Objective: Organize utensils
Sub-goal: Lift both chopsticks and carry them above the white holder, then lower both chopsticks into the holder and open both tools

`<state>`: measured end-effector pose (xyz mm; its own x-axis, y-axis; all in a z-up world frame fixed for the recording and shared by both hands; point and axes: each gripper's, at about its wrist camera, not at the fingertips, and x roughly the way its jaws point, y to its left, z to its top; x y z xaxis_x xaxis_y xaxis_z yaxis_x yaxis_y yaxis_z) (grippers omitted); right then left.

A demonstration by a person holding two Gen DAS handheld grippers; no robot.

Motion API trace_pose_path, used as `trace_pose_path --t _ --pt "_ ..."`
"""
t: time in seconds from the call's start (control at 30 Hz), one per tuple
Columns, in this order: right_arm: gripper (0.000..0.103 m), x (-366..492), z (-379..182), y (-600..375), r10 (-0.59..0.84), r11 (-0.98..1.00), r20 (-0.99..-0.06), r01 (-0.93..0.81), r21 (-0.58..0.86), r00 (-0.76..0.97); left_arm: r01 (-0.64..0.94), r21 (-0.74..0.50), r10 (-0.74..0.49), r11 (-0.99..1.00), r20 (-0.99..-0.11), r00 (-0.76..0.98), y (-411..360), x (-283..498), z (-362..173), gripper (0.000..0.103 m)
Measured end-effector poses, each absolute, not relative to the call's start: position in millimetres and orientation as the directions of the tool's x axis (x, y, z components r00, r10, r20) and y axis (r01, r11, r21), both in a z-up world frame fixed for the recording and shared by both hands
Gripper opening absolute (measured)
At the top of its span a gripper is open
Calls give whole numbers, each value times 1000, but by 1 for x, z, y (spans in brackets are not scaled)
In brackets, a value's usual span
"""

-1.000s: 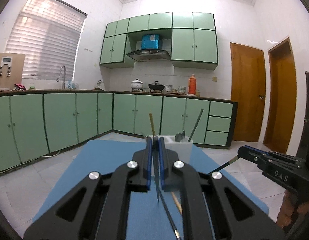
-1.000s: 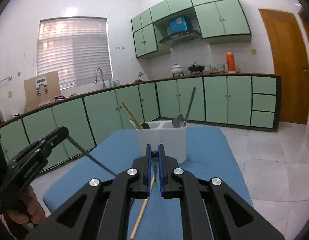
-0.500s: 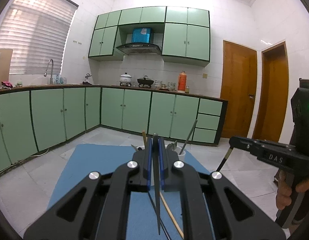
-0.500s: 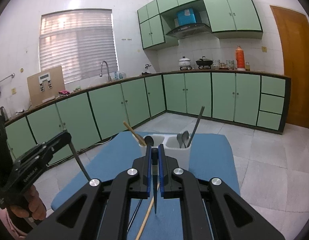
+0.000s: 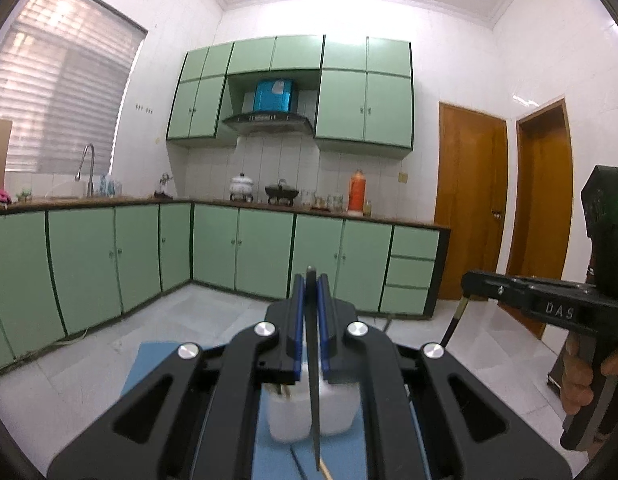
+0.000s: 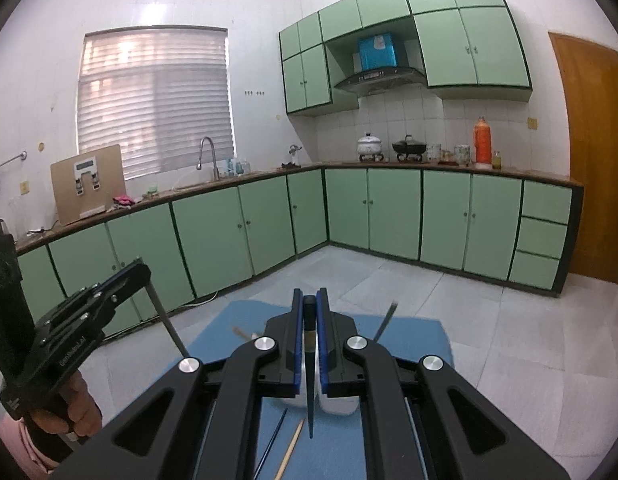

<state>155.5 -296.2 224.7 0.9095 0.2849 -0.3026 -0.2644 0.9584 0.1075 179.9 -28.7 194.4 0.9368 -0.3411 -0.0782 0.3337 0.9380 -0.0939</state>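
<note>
Mint-green kitchen cabinets (image 6: 393, 212) are lining the walls behind a blue mat (image 6: 413, 330), where a white plastic utensil caddy (image 5: 285, 416) is standing. Its contents are mostly hidden by both grippers (a wooden chopstick tip (image 6: 240, 332) and a dark handle (image 6: 385, 322) are poking out above it). Directly over the caddy, the left gripper (image 5: 310, 320) is pinching a thin dark chopstick (image 5: 313, 408), tip down. Beside it, the right gripper (image 6: 309, 340), lettered "DAS", is clamping another dark chopstick (image 6: 309, 396). On the mat before the caddy, a bamboo chopstick (image 6: 289, 450) is lying.
</note>
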Motion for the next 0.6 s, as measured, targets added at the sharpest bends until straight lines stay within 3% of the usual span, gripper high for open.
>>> trace_pose_path --t 0.3,0.6 --pt "6 206 267 -299 259 966 -254 -241 97 932 297 -64 -296 953 28 955 -62 225 235 5" --pt "6 270 242 -306 263 962 -287 -227 151 921 248 -66 -249 966 -4 969 -82 290 215 5"
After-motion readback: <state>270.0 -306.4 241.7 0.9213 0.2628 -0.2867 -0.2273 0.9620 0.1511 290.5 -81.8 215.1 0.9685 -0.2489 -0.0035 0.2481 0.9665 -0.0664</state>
